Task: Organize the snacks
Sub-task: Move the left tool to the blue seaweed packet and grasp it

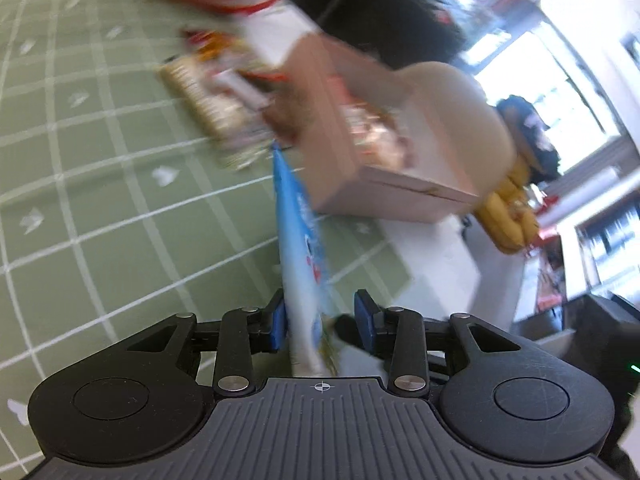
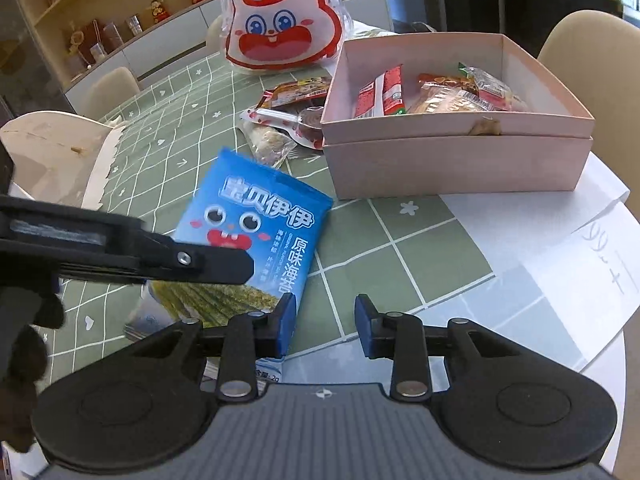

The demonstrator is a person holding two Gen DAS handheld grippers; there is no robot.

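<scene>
A blue seaweed snack packet point(image 2: 256, 224) lies on the green checked tablecloth point(image 2: 420, 248), in front of an open pink box point(image 2: 452, 168) holding several wrapped snacks. In the blurred left wrist view the packet point(image 1: 300, 240) stands edge-on between the jaws of my left gripper point(image 1: 322, 312). It rests against the left pad, and a gap shows before the right pad. One black finger point(image 2: 208, 264) of that gripper lies over the packet in the right wrist view. My right gripper point(image 2: 325, 312) is open with only tablecloth between its jaws. Its left finger overlaps the packet's lower corner.
A large rabbit-face bag point(image 2: 280, 28) stands behind the box. Loose snack packets point(image 2: 288, 96) lie left of the box. A white scalloped paper container point(image 2: 52, 152) sits at the left and white paper point(image 2: 560, 240) at the right. A beige chair point(image 2: 592, 40) stands beyond the table.
</scene>
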